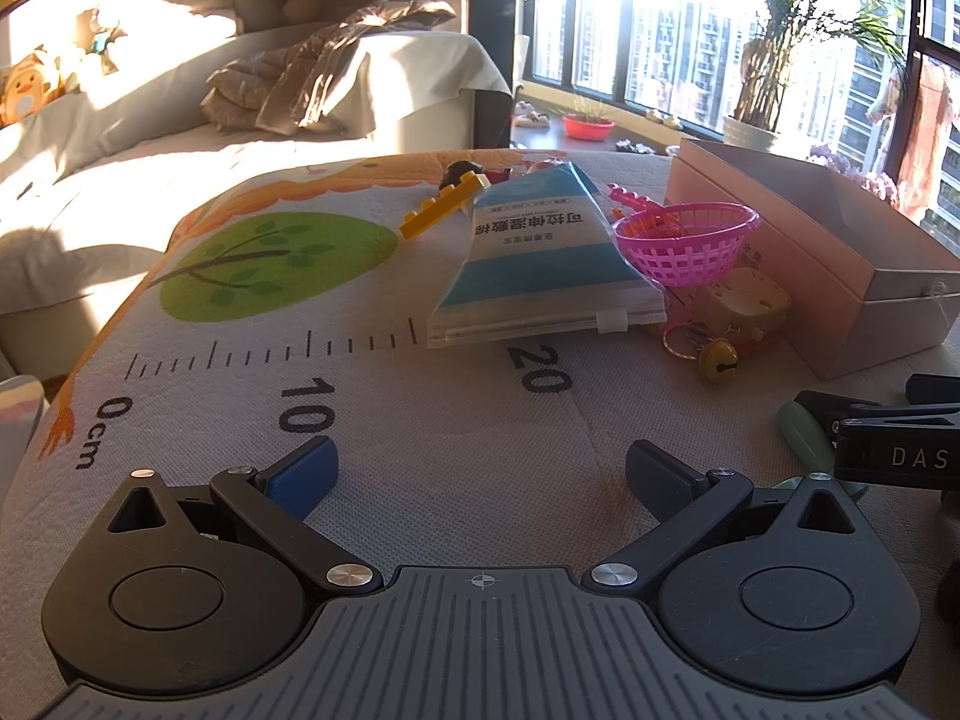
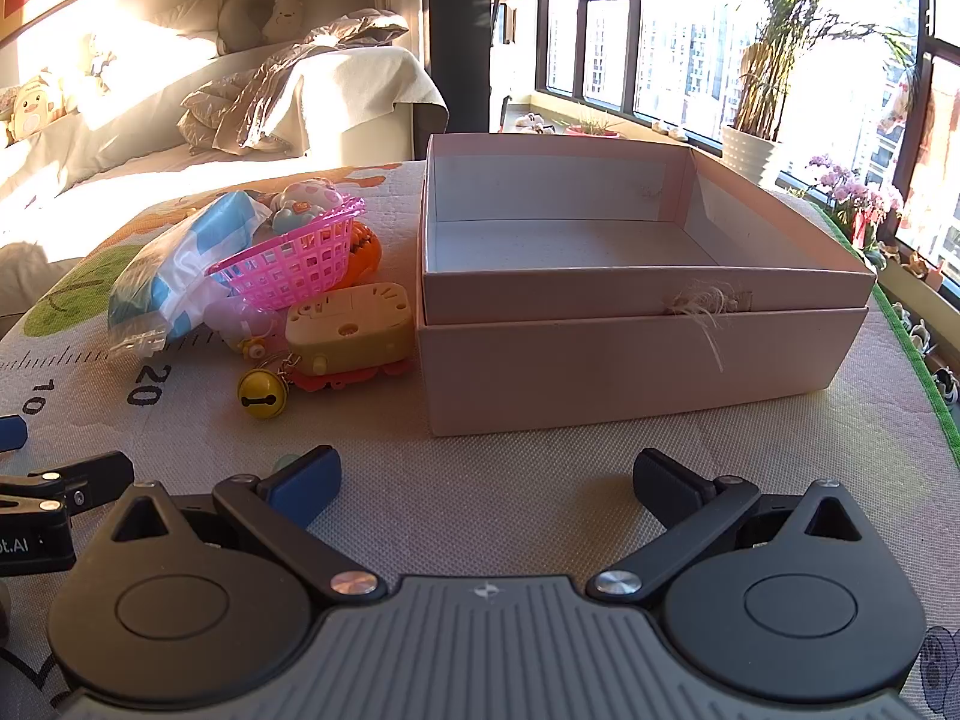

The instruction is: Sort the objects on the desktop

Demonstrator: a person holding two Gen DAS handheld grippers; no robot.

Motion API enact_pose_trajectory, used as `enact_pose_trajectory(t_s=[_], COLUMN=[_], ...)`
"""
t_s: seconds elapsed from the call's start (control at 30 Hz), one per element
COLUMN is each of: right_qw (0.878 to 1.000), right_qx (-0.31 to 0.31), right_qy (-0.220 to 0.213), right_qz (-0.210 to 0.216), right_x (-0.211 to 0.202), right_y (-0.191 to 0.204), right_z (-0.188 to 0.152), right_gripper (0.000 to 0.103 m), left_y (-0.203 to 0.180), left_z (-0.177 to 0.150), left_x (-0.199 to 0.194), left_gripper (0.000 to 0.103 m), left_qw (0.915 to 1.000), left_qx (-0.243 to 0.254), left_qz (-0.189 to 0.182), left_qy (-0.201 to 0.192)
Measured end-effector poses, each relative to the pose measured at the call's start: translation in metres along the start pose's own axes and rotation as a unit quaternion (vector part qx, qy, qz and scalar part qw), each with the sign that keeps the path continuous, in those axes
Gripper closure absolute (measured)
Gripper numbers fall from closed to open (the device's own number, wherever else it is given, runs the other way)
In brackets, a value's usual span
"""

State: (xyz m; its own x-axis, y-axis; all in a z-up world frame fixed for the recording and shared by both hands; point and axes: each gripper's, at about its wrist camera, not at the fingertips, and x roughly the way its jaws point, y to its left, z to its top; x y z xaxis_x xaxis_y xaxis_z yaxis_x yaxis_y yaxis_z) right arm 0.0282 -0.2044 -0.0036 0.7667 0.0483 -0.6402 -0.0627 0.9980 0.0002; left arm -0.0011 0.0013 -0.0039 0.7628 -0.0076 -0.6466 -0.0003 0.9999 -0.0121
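So, quick count: one pink box (image 2: 630, 354), open-topped with nothing inside, sitting nested in its lid on the right side of the mat. One pink plastic basket (image 2: 288, 264) tipped on its side, one blue-and-white zip pouch (image 1: 540, 258) with Chinese print, one yellow brick piece (image 1: 441, 207), one cream-coloured toy block (image 2: 351, 324) on an orange base, one yellow bell keychain (image 2: 261, 396), and one orange toy (image 2: 363, 252) tucked behind the basket. A pastel toy (image 2: 303, 201) sits at the basket's mouth. All of that is piled just left of the box, touching or overlapping each other.

Both grippers hover low over the mat with nothing between the fingers: left gripper (image 1: 480, 471) has its jaws spread wide, right gripper (image 2: 486, 474) likewise spread wide and aimed at the box front. A pale green object (image 1: 804, 438) lies by the right gripper's side, partly hidden.

Surface is a quilted play mat (image 2: 516, 480) printed with a ruler and a green tree. Room-wise: sunlit sofa (image 2: 180, 120) with a crumpled jacket (image 2: 282, 90), big windows, a potted palm (image 2: 756, 102).
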Motion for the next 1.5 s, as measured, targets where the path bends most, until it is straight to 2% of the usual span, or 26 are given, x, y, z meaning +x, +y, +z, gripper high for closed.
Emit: enact_pose_trajectory(t_s=[0.53,0.93,1.2,1.27,1.4,1.5], right_qw=[1.000,0.999,0.998,0.998,0.999,0.998], right_qx=[0.001,-0.008,-0.025,-0.018,-0.027,-0.016], right_qy=[0.001,0.036,0.038,0.020,-0.042,-0.051], right_qz=[0.001,0.015,0.048,0.053,0.019,0.015], right_x=[0.002,0.010,0.000,-0.008,-0.035,-0.040], right_y=[-0.004,-0.006,-0.014,-0.021,-0.039,-0.054], right_z=[0.000,0.002,0.001,0.003,0.013,0.024], right_gripper=[0.000,0.000,0.000,0.000,0.000,0.000], left_y=[0.000,-0.001,0.000,0.001,-0.005,-0.014], left_z=[-0.001,0.002,0.005,0.005,0.008,0.015], left_x=[0.001,0.000,-0.001,-0.004,-0.021,-0.027], left_gripper=[0.000,0.000,0.000,0.000,0.000,0.000], left_qw=[1.0000,0.9999,0.9997,0.9997,0.9995,0.9985], left_qx=[0.000,0.004,0.011,0.012,0.027,0.041], left_qz=[0.000,0.002,0.000,-0.004,-0.014,-0.032], left_qy=[0.000,0.014,0.022,0.022,-0.004,-0.019])
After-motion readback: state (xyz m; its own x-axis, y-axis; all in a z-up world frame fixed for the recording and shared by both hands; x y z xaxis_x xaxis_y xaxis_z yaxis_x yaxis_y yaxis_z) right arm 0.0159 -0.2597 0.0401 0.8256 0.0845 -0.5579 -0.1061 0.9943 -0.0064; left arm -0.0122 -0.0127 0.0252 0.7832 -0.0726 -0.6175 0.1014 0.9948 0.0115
